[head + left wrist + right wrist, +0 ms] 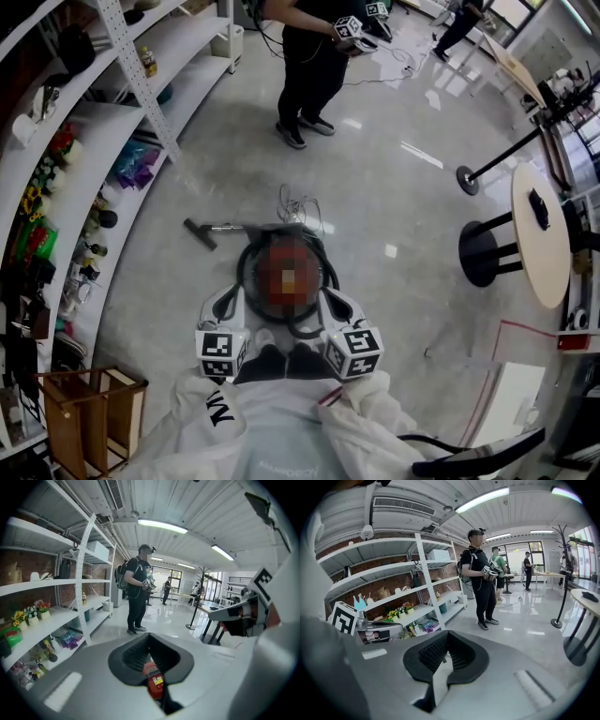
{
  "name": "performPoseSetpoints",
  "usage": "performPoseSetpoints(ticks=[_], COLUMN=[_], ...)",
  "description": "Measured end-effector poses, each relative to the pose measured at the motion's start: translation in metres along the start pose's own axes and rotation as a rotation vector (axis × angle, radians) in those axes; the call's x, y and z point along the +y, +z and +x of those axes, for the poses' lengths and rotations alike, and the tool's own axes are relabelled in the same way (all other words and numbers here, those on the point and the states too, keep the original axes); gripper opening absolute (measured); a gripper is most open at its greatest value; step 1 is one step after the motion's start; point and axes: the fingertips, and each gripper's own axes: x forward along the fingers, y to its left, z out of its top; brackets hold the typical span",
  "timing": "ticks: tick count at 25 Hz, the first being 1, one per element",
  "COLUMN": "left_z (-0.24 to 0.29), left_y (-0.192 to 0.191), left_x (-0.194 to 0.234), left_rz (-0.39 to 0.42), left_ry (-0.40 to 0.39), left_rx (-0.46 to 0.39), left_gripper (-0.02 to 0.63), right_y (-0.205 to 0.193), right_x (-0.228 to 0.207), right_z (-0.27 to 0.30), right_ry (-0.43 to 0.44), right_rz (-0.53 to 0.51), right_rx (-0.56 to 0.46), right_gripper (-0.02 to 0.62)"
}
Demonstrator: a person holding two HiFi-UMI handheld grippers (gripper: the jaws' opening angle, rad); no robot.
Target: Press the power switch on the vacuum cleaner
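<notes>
I held my left gripper (pixel 225 302) and right gripper (pixel 341 304) side by side above the vacuum cleaner (pixel 286 242), which sat on the floor (pixel 394 187) below. Both sets of fingers were pressed together on nothing, probably the better shape for prodding a switch I couldn't yet make out

White jacket (pixel 281 427), black lettering on left sleeve (pixel 217 409), pale grey left gripper (pixel 228 302) and right gripper (pixel 336 302), black-and-white marker cubes (pixel 220 352), black ribbed pads (pixel 125 660)
</notes>
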Motion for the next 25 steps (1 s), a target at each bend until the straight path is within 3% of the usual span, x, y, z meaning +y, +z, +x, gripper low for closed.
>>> performPoseSetpoints(ticks=[13,25], left_z=[0.024,0.050], left_y=[-0.017,-0.070], left_x=[-0.014,-0.025], left_rz=[0.004,0.009], left_ry=[-0.005,0.006], left_rx=[0.060,0.144], left_gripper=[0.000,0.000], right_y=[-0.020,-0.075], right_x=[-0.013,-0.048], right_z=[0.025,0.056], right_ry=[0.039,0.045], right_rz=[0.001,0.028], right_rx=[0.056,0.125], right_gripper=[0.000,0.000])
